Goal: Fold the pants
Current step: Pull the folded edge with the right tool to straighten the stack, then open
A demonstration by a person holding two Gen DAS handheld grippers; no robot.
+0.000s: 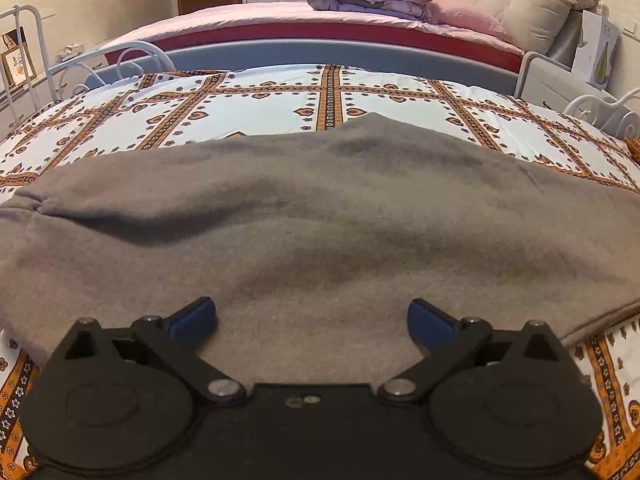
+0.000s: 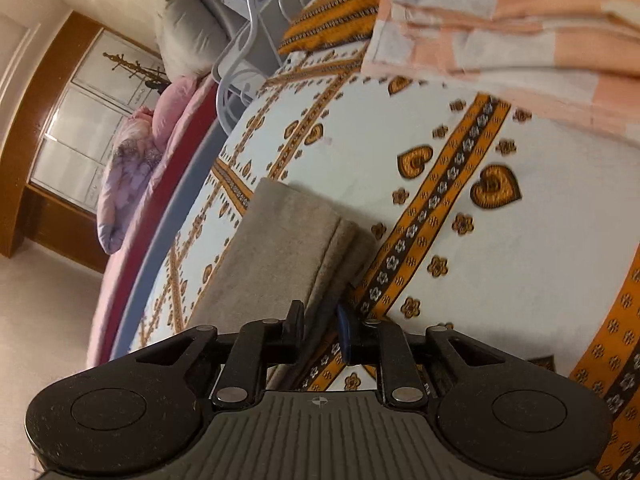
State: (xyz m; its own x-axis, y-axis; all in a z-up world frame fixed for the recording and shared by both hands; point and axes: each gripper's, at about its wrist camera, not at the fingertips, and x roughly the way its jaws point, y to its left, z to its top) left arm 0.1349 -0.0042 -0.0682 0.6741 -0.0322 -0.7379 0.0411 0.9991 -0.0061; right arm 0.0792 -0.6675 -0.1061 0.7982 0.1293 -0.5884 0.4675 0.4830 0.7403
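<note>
1. The grey pants [image 1: 320, 220] are lying spread across the patterned bedspread [image 1: 280, 100] of the bed, filling most of the left wrist view, with soft wrinkles running through the fabric.
2. The left tool [image 1: 312, 318] is hovering low over the near edge of the pants with its blue pads [image 1: 192, 320] spread wide, gripping nothing.
3. The right tool [image 2: 320, 324] is pinching one end of the pants [image 2: 288, 252]: its fingers are drawn close together with stacked fabric edges passing between them, and that end is lifting off the bedspread [image 2: 460, 152].
4. In the right wrist view at least two layers are showing at the held end, so a lengthwise fold is probably already in place, though this is a judgement.
5. The crosswise folds appear to be left: the garment is lying long and unstacked.
6. A folded peach blanket [image 2: 500, 16] is sitting further along the bed, apart from the pants.
</note>
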